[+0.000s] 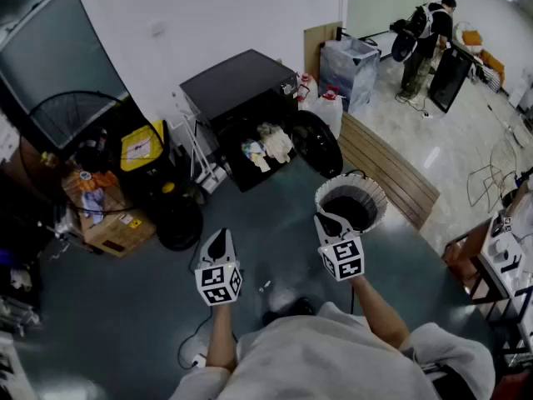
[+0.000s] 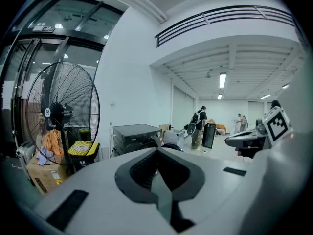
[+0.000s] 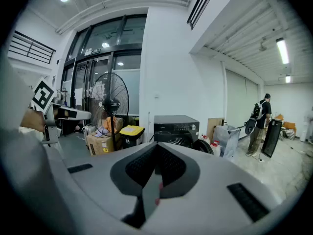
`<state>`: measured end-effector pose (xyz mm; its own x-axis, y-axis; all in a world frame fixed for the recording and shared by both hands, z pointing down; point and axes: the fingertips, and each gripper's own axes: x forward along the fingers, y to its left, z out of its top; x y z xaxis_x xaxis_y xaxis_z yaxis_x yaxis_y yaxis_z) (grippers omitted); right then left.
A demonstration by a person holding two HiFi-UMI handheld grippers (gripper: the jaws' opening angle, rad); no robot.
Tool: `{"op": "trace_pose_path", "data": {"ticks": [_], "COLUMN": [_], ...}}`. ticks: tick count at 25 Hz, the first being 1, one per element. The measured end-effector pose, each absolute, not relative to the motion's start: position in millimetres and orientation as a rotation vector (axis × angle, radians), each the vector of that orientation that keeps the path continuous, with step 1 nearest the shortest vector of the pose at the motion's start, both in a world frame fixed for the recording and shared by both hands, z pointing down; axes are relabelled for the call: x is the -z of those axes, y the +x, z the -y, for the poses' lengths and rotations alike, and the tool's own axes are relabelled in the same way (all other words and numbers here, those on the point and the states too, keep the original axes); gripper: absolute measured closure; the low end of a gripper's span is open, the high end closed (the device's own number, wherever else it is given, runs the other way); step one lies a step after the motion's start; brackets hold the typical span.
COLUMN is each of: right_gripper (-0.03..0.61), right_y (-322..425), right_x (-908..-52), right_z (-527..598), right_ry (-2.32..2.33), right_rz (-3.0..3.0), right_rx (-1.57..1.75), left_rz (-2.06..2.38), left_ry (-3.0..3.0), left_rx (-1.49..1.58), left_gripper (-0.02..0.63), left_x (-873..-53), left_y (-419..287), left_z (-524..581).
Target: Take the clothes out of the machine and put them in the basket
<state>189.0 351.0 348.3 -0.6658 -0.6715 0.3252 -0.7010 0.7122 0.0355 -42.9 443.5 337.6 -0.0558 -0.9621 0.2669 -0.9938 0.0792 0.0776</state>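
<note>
The black washing machine [image 1: 237, 86] stands against the white wall with its round door [image 1: 316, 142] swung open. Pale clothes [image 1: 268, 145] lie bunched in its opening. A white mesh basket [image 1: 331, 192] stands on the dark floor to the right, just ahead of my right gripper [image 1: 327, 220]. My left gripper [image 1: 219, 237] is level with it, to the left. Both are shut with nothing between the jaws, well short of the machine. The left gripper view shows its shut jaws [image 2: 157, 153] and the machine [image 2: 134, 132] far off. The right gripper view shows the same: shut jaws [image 3: 156, 149] and the machine [image 3: 176, 125].
A big floor fan [image 1: 75, 115], a yellow-lidded bin [image 1: 141, 147] and a cardboard box [image 1: 117, 227] crowd the left. A slatted wooden ramp [image 1: 387, 165] runs on the right past the basket. A translucent bin [image 1: 350, 67] and a person [image 1: 425, 44] are farther back.
</note>
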Motion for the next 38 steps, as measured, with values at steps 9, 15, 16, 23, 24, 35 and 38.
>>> {"op": "trace_pose_path", "data": {"ticks": [9, 15, 16, 23, 24, 35, 38], "right_gripper": [0.557, 0.555, 0.555, 0.555, 0.555, 0.555, 0.555], "right_y": [199, 206, 207, 202, 200, 159, 132], "right_x": [-351, -357, -358, -370, -372, -389, -392], "right_z": [-334, -315, -311, -282, -278, -206, -173], "right_ry": [1.044, 1.021, 1.018, 1.013, 1.01, 1.051, 1.069], "right_rz": [2.625, 2.648, 2.647, 2.628, 2.625, 2.587, 2.576], "right_rx": [-0.135, -0.139, -0.137, -0.134, -0.132, -0.111, -0.099], "left_rz": [2.124, 2.15, 2.152, 2.151, 2.152, 2.095, 2.067], "left_ry": [1.952, 1.927, 1.924, 1.892, 1.89, 1.916, 1.932], "left_rx": [-0.189, -0.192, -0.193, -0.207, -0.207, -0.187, -0.189], "left_gripper": [0.595, 0.595, 0.595, 0.595, 0.595, 0.595, 0.595], "left_x": [-339, -341, -342, -355, -356, -381, -390], "left_y": [-24, -15, -13, -16, -18, -60, -86], "left_z": [-425, -407, -404, -384, -379, -298, -262]}}
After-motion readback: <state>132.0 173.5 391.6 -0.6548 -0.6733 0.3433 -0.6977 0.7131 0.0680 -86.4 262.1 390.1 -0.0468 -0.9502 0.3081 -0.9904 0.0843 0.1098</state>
